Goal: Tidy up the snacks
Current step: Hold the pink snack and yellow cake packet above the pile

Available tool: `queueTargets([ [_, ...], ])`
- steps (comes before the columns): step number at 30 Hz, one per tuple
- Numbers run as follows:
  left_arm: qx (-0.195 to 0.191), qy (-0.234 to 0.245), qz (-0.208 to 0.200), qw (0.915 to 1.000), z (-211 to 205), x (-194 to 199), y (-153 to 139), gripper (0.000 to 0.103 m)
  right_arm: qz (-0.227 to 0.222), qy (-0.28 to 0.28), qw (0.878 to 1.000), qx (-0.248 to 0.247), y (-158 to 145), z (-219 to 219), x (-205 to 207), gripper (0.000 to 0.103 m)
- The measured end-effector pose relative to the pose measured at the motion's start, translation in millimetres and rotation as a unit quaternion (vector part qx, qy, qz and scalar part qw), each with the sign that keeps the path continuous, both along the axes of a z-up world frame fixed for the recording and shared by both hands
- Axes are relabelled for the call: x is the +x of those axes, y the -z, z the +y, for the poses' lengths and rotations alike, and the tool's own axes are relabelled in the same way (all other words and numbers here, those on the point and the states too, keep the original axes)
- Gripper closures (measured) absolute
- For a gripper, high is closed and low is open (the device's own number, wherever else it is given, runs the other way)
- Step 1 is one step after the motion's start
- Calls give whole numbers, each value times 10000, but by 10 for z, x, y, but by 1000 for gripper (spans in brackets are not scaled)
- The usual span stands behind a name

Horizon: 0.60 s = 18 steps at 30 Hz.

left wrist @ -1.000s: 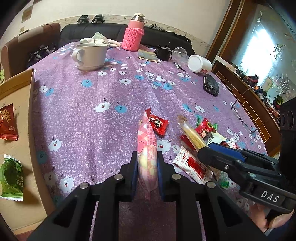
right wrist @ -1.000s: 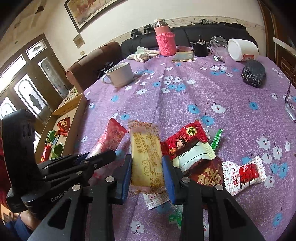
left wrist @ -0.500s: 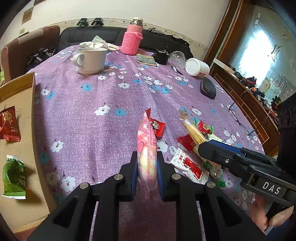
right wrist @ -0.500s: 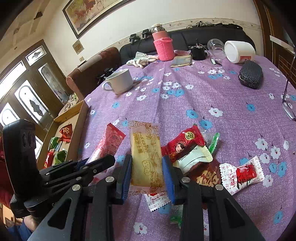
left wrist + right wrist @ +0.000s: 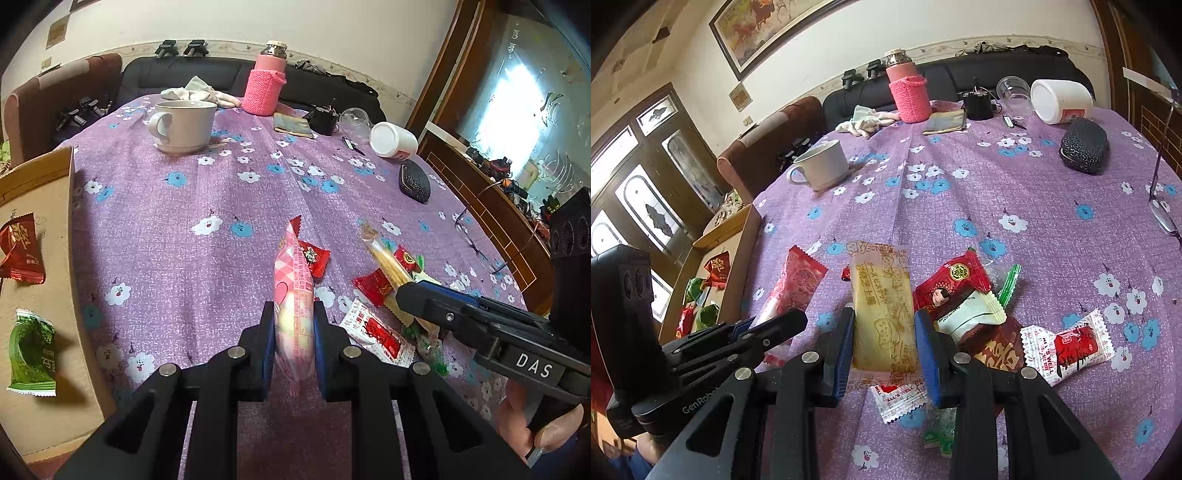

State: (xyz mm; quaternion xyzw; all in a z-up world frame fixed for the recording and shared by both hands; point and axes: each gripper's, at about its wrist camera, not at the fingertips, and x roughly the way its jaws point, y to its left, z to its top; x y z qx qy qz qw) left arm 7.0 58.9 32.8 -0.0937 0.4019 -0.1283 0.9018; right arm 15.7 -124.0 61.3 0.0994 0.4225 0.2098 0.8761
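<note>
My left gripper (image 5: 294, 325) is shut on a pink checked snack packet (image 5: 293, 291), held edge-up above the purple cloth. My right gripper (image 5: 885, 334) is shut on a flat yellow biscuit packet (image 5: 882, 306), lifted over a pile of loose snacks (image 5: 964, 306). In the left wrist view the right gripper (image 5: 410, 291) shows at the right with the yellow biscuit packet (image 5: 388, 260) sticking out of it. The right wrist view has the left gripper (image 5: 786, 325) at the left, with the pink checked snack packet (image 5: 794, 288) in it. A cardboard box (image 5: 44, 177) at the left holds red and green snacks.
A white mug (image 5: 183, 125), a pink-sleeved flask (image 5: 266, 83), a tipped white jar (image 5: 393, 140), a dark glasses case (image 5: 414, 182) and spectacles (image 5: 476, 243) sit on the flowered tablecloth (image 5: 184, 221). A hand (image 5: 532, 424) holds the right gripper. A sofa stands behind.
</note>
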Motion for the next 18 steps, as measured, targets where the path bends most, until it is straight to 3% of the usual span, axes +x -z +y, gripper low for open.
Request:
queueTargets([
  [18,5,-9,-17,10000,3,-10,-21,86,8,-7,10000,-7,12,7,5,68],
])
